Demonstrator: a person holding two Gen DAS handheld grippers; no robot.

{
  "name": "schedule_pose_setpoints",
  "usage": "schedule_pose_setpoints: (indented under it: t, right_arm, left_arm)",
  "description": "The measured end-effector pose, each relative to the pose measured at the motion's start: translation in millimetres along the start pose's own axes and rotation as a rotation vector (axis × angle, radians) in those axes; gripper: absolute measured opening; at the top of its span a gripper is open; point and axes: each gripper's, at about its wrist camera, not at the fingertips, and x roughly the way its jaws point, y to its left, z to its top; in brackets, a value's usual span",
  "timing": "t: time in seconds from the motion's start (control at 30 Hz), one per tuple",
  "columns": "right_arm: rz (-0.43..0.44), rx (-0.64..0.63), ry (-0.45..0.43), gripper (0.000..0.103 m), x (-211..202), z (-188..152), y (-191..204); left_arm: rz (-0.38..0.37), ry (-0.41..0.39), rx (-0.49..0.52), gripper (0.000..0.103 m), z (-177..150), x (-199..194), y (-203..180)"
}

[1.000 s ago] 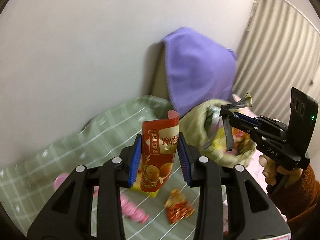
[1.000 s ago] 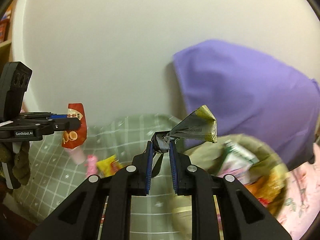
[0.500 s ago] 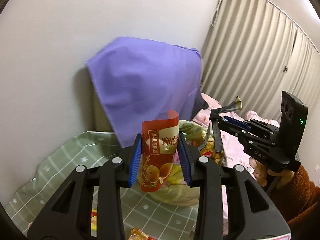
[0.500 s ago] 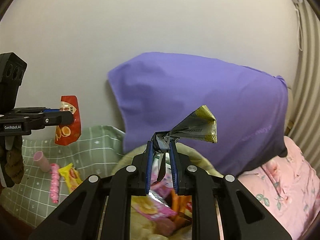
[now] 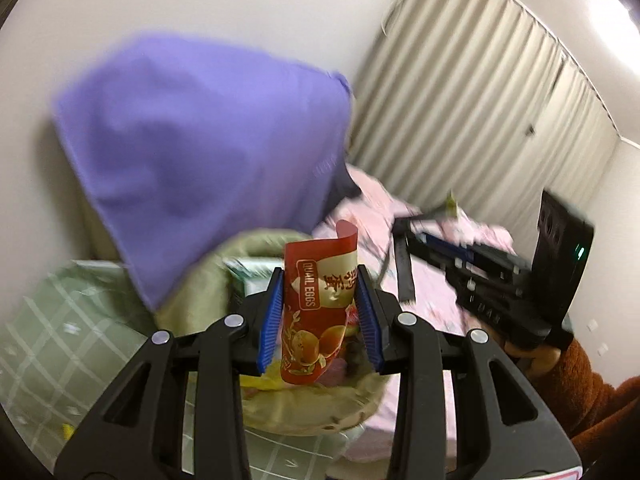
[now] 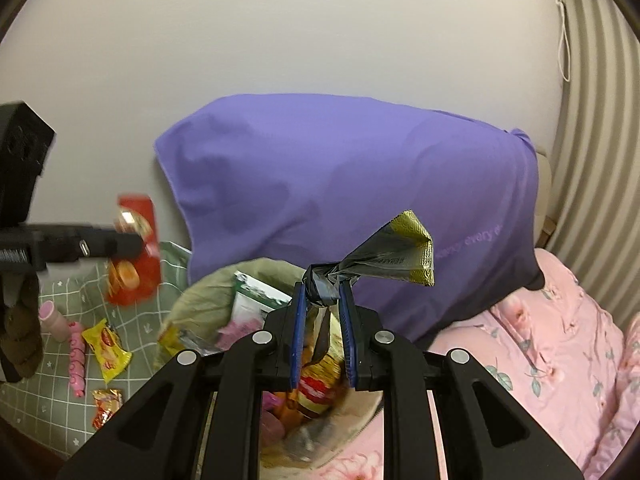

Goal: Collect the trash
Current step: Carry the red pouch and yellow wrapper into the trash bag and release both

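My left gripper [image 5: 320, 312] is shut on a red quail-egg packet [image 5: 318, 304], held upright over the open olive-green bag [image 5: 280, 408] that holds several wrappers. From the right wrist view the same packet [image 6: 134, 256] hangs left of the bag [image 6: 200, 300], with the left gripper [image 6: 128, 242] blurred. My right gripper [image 6: 323, 320] is shut on a twisted black and gold wrapper [image 6: 384, 256], above the bag's mouth. In the left wrist view the right gripper [image 5: 404, 228] sits to the right, over pink bedding.
A purple pillow [image 6: 352, 196] leans on the white wall behind the bag. Loose wrappers [image 6: 108, 348] and pink candy [image 6: 76, 356] lie on the green checked sheet [image 6: 32, 392] at left. Pink floral bedding [image 6: 552, 344] spreads right, before a pleated curtain [image 5: 472, 112].
Both grippers have swung rightward with their wrappers, from over the green sheet to over the olive bag. The pillow, pink bedding and curtain came into view. Both grips stayed the same.
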Motion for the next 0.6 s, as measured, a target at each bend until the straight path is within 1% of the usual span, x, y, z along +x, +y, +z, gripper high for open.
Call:
schedule_pose_setpoints:
  t: [0.03, 0.1, 0.2, 0.23, 0.3, 0.33, 0.37, 0.5, 0.57, 0.6]
  right_arm:
    - [-0.001, 0.003, 0.006, 0.017, 2, -2, -4]
    - [0.014, 0.007, 0.018, 0.017, 6, -7, -10]
    - [0.051, -0.010, 0.040, 0.017, 14, -12, -11]
    - [0.069, -0.022, 0.052, 0.017, 20, -15, -11]
    - [0.102, -0.034, 0.083, 0.017, 32, -21, -8]
    - [0.114, -0.040, 0.105, 0.017, 41, -25, -7]
    - [0.124, -0.044, 0.124, 0.017, 49, -28, -6]
    - [0.163, -0.051, 0.155, 0.017, 65, -36, -3]
    - [0.179, -0.049, 0.157, 0.017, 67, -37, -2]
    - [0.185, -0.048, 0.156, 0.017, 68, -37, -1]
  left_arm:
    - [-0.004, 0.053, 0.002, 0.033, -5, 20, 1]
    - [0.014, 0.120, 0.000, 0.033, -14, 44, 5]
    - [0.085, 0.232, 0.008, 0.033, -34, 85, 17]
    - [0.100, 0.253, 0.014, 0.029, -39, 93, 19]
    - [0.135, 0.281, 0.028, 0.028, -43, 105, 25]
    - [0.168, 0.297, 0.043, 0.028, -45, 113, 29]
    - [0.177, 0.305, 0.047, 0.028, -46, 118, 32]
    - [0.195, 0.311, 0.043, 0.027, -44, 125, 43]
    - [0.178, 0.302, 0.022, 0.028, -42, 123, 47]
    - [0.171, 0.294, 0.014, 0.029, -40, 119, 47]
